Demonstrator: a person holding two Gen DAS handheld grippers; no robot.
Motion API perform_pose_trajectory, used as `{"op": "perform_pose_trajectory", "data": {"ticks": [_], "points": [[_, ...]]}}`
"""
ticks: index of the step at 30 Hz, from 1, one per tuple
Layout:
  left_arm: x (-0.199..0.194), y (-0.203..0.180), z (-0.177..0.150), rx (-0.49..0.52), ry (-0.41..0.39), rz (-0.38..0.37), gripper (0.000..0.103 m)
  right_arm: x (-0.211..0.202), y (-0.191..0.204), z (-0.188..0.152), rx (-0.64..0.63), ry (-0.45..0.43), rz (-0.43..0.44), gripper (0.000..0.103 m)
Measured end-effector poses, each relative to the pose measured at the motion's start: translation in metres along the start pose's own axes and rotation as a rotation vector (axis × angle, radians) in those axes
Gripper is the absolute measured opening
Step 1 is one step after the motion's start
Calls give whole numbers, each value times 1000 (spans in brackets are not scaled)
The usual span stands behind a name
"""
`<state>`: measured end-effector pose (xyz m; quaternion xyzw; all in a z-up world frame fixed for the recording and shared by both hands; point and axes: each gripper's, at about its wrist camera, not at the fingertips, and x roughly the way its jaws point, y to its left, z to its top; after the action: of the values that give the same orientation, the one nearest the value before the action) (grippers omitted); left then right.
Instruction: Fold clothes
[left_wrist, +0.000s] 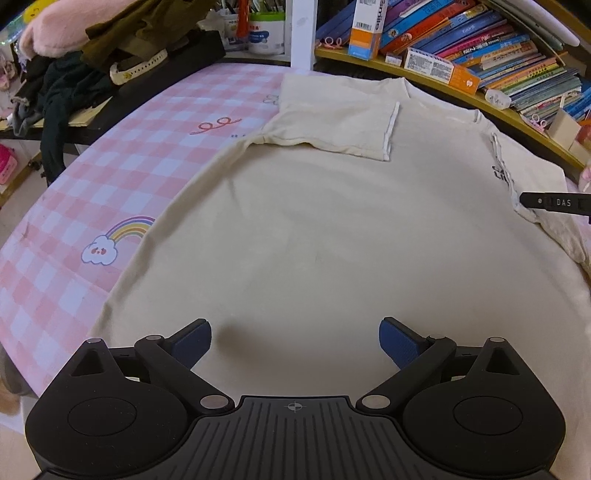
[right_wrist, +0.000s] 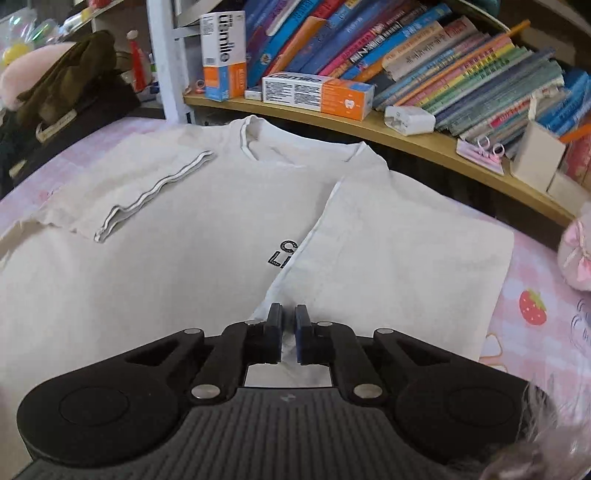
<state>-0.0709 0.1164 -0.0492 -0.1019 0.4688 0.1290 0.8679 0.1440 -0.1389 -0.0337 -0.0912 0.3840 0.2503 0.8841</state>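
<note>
A cream T-shirt (left_wrist: 314, 221) lies spread flat over a pink checked bedsheet (left_wrist: 92, 177), its collar toward 12 o'clock near the wooden bookshelf (left_wrist: 461, 94). In the left wrist view the left gripper (left_wrist: 294, 341) hangs low over the shirt's lower body with its blue pads (left_wrist: 397, 341) spread wide apart and nothing between them. The left sleeve (left_wrist: 332, 125) is folded inward onto the chest, its hemmed edge running toward 6 o'clock. Open checked sheet stretches from 8 to 10 o'clock beyond the shirt's side edge, bounded at 10 o'clock by a heap of dark clothes (left_wrist: 62, 88). In the right wrist view the right gripper (right_wrist: 289, 325) has its fingers pressed nearly together, pinching the edge of the folded-over right side panel (right_wrist: 399, 258), which covers part of the black chest lettering (right_wrist: 282, 254). That panel's outer fold runs along 3 o'clock, with strawberry-print sheet (right_wrist: 532, 306) beyond it and a pink plush toy (right_wrist: 576, 251) near the shelf.
</note>
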Motion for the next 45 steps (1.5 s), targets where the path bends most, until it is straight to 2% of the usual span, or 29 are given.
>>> {"op": "perform_pose_trajectory", "data": {"ticks": [2, 6, 7, 8, 12, 16, 22, 28, 32, 37, 40, 45], "points": [[-1, -2, -1, 3, 1, 4, 99, 0, 0, 0, 15, -16, -11, 21], [-3, -7, -1, 1, 3, 15, 99, -10, 1, -1, 48, -54, 20, 23], [-4, -8, -1, 1, 1, 19, 99, -8, 3, -2, 39, -40, 21, 23], [-5, -10, 1, 2, -3, 24, 99, -3, 5, -4, 27, -14, 19, 25], [-12, -13, 3, -2, -28, 47, 99, -3, 5, -5, 55, -23, 26, 34], [-19, -14, 1, -25, -46, 70, 99, -26, 3, -9, 80, -73, 60, 48], [-28, -19, -8, -48, -55, 91, 99, -64, -3, -32, 85, -100, 35, 68], [-32, -23, -18, -57, -51, 80, 99, -95, 0, -75, 89, -71, -29, 85], [-34, -31, -18, -28, -53, 8, 99, -118, 2, -103, 128, -47, -79, 90], [-38, -35, -17, 56, -70, -66, 99, -142, 10, -129, 246, -34, -149, 91], [-45, -28, -17, 94, -90, -98, 99, -156, 22, -134, 308, -46, -187, 91], [-55, -5, -28, 159, -112, -119, 99, -175, 54, -141, 327, -82, -246, 92]]}}
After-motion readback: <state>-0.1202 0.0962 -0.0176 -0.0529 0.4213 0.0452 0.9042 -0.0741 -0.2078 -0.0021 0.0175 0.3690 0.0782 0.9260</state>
